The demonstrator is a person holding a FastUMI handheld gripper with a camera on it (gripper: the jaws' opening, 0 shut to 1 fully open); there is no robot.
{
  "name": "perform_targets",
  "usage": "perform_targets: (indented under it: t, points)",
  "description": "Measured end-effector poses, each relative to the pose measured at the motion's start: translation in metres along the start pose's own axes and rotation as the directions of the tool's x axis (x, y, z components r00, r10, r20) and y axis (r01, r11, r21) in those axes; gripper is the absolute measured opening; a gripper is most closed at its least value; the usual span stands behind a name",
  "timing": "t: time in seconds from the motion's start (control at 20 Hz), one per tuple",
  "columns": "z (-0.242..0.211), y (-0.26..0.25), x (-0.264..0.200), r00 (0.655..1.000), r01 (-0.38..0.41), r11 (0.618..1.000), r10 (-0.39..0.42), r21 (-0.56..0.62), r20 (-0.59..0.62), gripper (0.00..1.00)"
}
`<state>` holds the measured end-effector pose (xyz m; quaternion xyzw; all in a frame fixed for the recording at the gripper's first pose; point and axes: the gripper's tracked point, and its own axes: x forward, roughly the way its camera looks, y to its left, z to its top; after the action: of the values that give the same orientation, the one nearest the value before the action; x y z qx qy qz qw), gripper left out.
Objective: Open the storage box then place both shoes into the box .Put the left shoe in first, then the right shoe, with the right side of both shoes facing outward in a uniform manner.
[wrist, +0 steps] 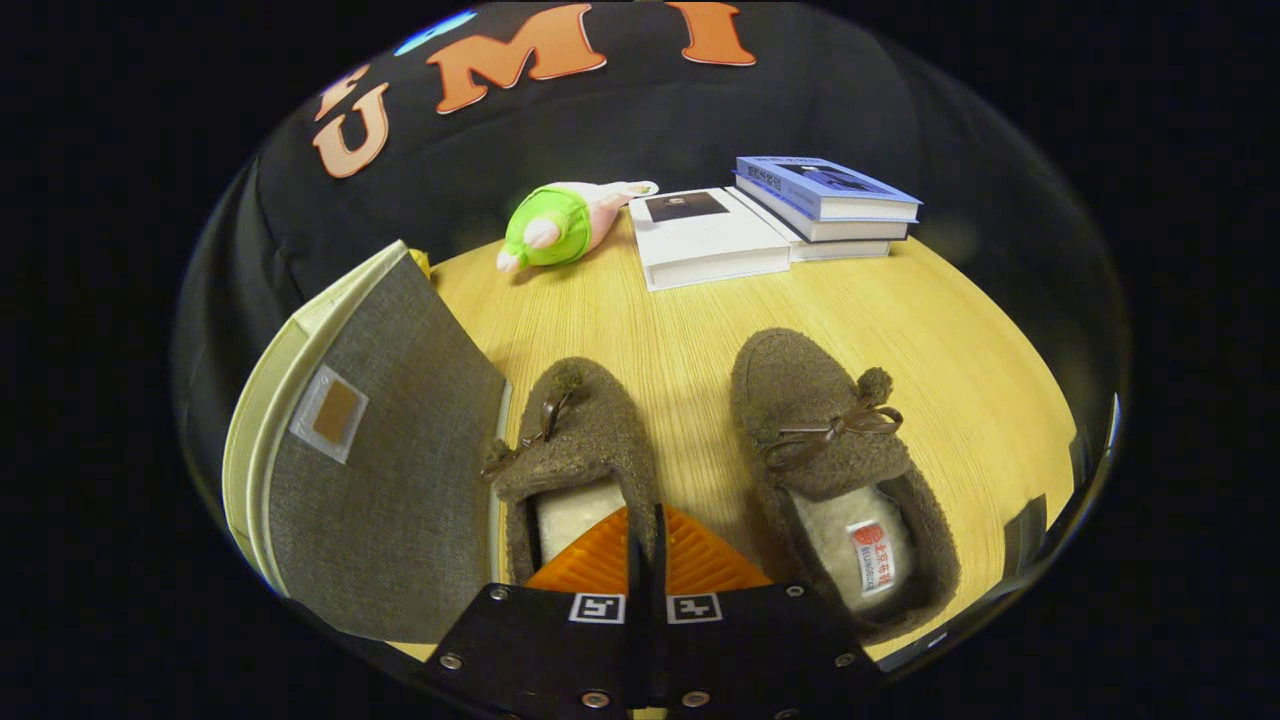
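Hand-held gripper point(645, 545) closed, gripping left shoe point(575, 450) wall

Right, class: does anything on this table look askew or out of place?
Slightly. The left brown fleece slipper leans against the grey fabric storage box, toe angled away from the right brown fleece slipper. The gripper is closed over the left slipper's opening. Nothing is spilled or damaged.
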<state>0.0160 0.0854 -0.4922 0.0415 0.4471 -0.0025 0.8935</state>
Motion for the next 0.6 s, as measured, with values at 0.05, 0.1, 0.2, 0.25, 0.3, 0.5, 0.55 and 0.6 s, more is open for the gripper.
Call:
perform_targets:
  t: [0.05, 0.1, 0.2, 0.25, 0.3, 0.5, 0.55, 0.6]
  points:
    - [0.007, -0.001, -0.007, 1.000, 0.013, 1.000, -0.013, 0.000, 0.011, 0.01]
    - [0.015, 0.001, -0.015, 0.999, 0.016, 1.000, -0.016, 0.001, 0.028, 0.01]
    - [0.036, 0.009, -0.033, 0.997, -0.002, 1.000, 0.000, 0.026, 0.071, 0.01]
    - [0.047, 0.013, -0.042, 0.996, -0.012, 0.999, 0.009, 0.035, 0.090, 0.01]
    - [0.060, 0.018, -0.051, 0.994, -0.020, 0.999, 0.015, 0.044, 0.109, 0.01]
    - [0.108, 0.042, -0.093, 0.983, -0.039, 0.996, 0.024, 0.078, 0.185, 0.01]
    - [0.115, 0.049, -0.103, 0.980, -0.038, 0.996, 0.021, 0.081, 0.197, 0.01]
    - [0.122, 0.058, -0.112, 0.978, -0.041, 0.996, 0.024, 0.079, 0.209, 0.01]
